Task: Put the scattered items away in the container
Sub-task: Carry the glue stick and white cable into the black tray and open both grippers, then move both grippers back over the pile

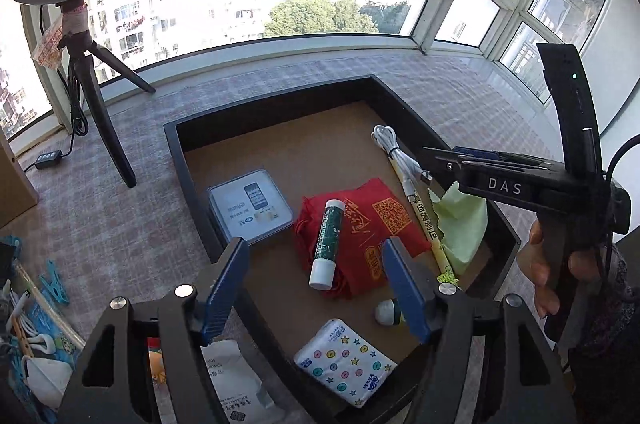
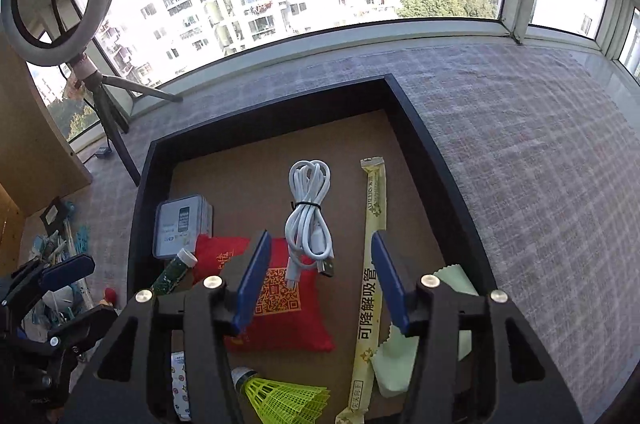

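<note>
left wrist: above tray (image 1: pixel 188 160), near | right wrist: same tray

Under my work lies a counter (image 2: pixel 540 152) covered in a grey-pink checked cloth, running up to the window sill. Directly on it sits the black-walled tray (image 2: pixel 416 128) with its brown floor. To my left a tripod (image 1: pixel 108 128) stands on the cloth, with a small black switch box (image 1: pixel 48 158) and its cord beside the legs. Nearer me on the left lies a heap of loose things: blue clothes pegs (image 1: pixel 54 282), a white face mask (image 1: pixel 48 380), and a white printed packet (image 1: pixel 232 380) just outside the tray wall. A brown cardboard box (image 2: pixel 36 144) rests at the far left.
</note>
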The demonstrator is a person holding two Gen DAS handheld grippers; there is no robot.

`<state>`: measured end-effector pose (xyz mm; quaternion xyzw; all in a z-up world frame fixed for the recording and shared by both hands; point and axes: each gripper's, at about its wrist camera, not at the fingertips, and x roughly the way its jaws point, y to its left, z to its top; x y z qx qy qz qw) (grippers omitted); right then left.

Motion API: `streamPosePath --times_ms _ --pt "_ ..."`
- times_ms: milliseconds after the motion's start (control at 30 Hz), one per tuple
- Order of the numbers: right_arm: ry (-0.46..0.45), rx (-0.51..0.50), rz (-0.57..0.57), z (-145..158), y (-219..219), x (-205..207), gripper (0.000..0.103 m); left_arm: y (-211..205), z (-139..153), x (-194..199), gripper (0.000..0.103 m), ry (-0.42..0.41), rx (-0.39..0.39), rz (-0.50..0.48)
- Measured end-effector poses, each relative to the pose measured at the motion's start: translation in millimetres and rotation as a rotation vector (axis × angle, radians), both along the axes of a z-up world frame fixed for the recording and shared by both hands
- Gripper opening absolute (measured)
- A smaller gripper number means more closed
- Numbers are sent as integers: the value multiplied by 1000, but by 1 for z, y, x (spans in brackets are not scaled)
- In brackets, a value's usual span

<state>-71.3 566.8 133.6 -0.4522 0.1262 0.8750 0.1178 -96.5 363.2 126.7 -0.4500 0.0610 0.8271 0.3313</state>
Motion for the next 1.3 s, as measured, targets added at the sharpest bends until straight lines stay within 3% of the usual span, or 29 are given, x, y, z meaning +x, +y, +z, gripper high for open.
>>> streamPosePath --times_ms 67,300,767,1000,1300 --pt "10 -2 -5 2 1 2 61 -6 2 1 65 41 -14 19" --pt "26 -26 -7 9 -6 7 61 -30 4 -6 63 4 14 64" --pt "39 -18 134 22 -68 3 61 -91 14 13 62 28 14 133" --pt "33 -27 247 24 -115 -4 61 -169 16 27 62 80 -20 253" --pt "-7 -40 397 11 -186 -19 61 -307 2 27 66 115 -158 475"
